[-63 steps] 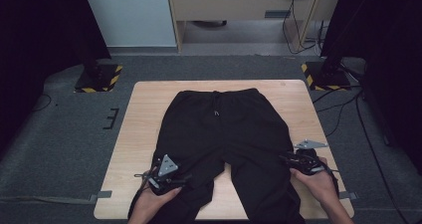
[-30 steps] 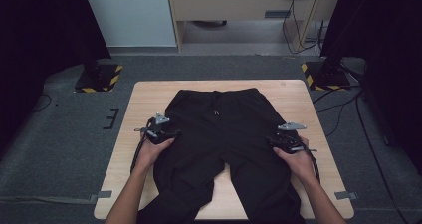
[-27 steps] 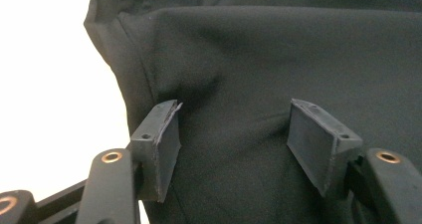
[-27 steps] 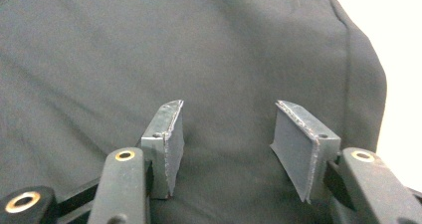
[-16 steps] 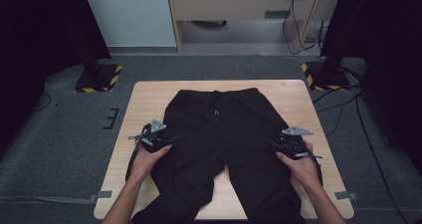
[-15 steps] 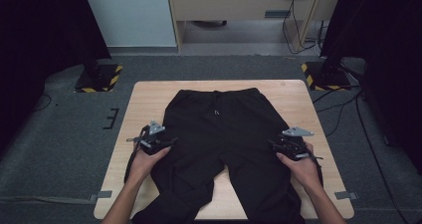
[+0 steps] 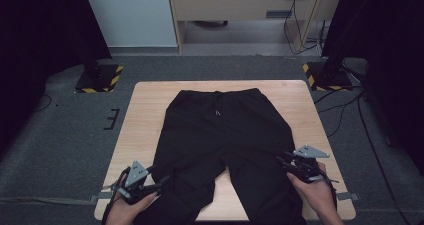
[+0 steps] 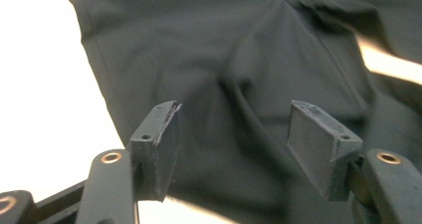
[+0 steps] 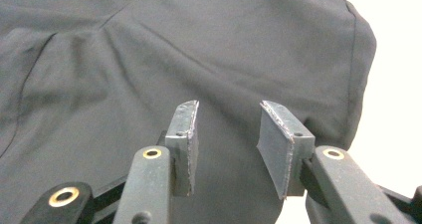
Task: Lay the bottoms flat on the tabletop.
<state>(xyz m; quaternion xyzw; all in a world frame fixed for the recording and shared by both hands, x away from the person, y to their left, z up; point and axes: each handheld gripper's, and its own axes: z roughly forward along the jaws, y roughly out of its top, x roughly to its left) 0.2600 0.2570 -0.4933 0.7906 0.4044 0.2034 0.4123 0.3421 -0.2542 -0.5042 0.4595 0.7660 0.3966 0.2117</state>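
Both tongs have been drawn back toward the near edge since the earlier frame, when they were held higher up beside the hips of the garment. The left tongs (image 7: 161, 183) are now poised over the outer edge of the left leg, low on the worktop, and the right tongs (image 7: 283, 161) over the outer edge of the right leg. The pair of black, soft-fabric trousers (image 7: 220, 145) is spread flat on the pale wooden worktop (image 7: 145, 115), waistband away from the person, legs running off the near edge. In the left gripper view the jaws are seen spread wide above a shallow crease in the cloth; in the right gripper view the jaws are parted more narrowly, with nothing pinched between them. The step in hand is judged to be taking hold of both leg edges; it would be done well if each side seam were pinched through both layers at matching heights, so that the cloth lifts evenly. Grey carpet (image 7: 60, 130) surrounds the worktop, with yellow-and-black striped stand bases (image 7: 100, 80) and cables beyond.
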